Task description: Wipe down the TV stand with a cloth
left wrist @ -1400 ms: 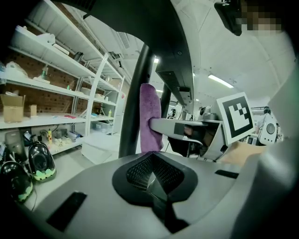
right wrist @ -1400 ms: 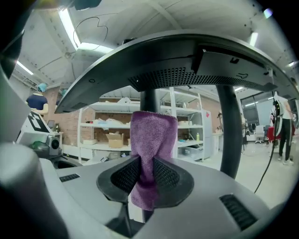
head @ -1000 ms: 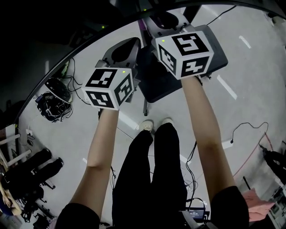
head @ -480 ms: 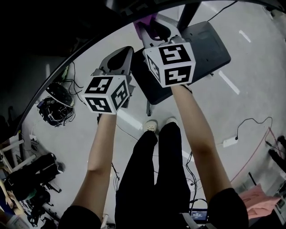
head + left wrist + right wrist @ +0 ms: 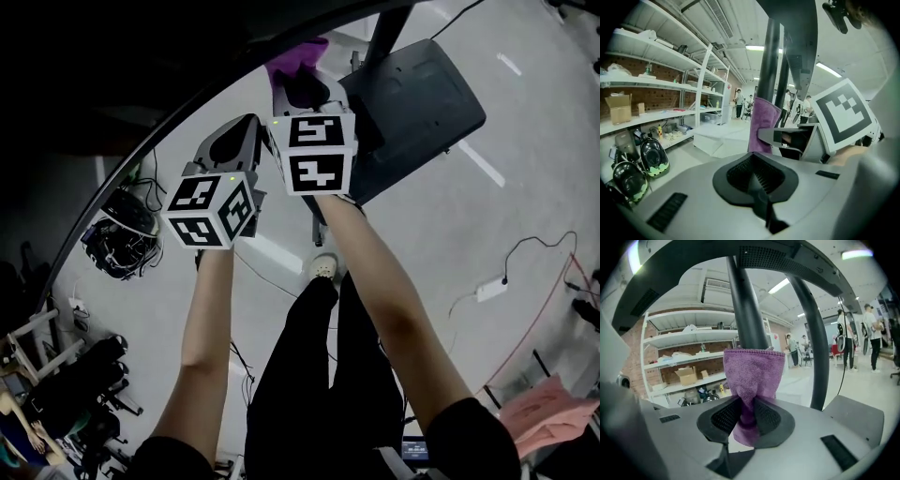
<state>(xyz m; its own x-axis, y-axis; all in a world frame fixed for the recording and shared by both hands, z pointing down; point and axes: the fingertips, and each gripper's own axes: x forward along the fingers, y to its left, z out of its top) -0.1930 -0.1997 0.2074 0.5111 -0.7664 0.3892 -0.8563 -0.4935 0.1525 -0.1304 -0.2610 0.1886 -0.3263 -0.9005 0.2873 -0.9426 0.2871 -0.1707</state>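
Nearest the body, the left gripper (image 5: 757, 183) is held with its jaws pressed together and nothing between them. It lies just beside the right gripper (image 5: 746, 414), a little lower in the head view. The right gripper's jaws are clamped on a purple cloth (image 5: 752, 373), which is pinched at a bunched fold near its lower edge, so that most of it stands free above the pads.

Beyond the jaws, the cloth's upper edge is seen against the dark upright (image 5: 744, 305) of the TV stand (image 5: 412, 98). Whether the two are actually touching cannot be settled. A second post (image 5: 819, 343) and the stand's flat base (image 5: 860, 416) are seen to the right. Farther off, shelving (image 5: 679, 362) is set along a brick wall.

Wiping of the upright is judged to be at hand or just begun. The cloth may be dragged out of its narrow pinch if it is pressed hard along the post, and the bare jaws could then be knocked against the stand. The two grippers, being so close, could also be bumped together.
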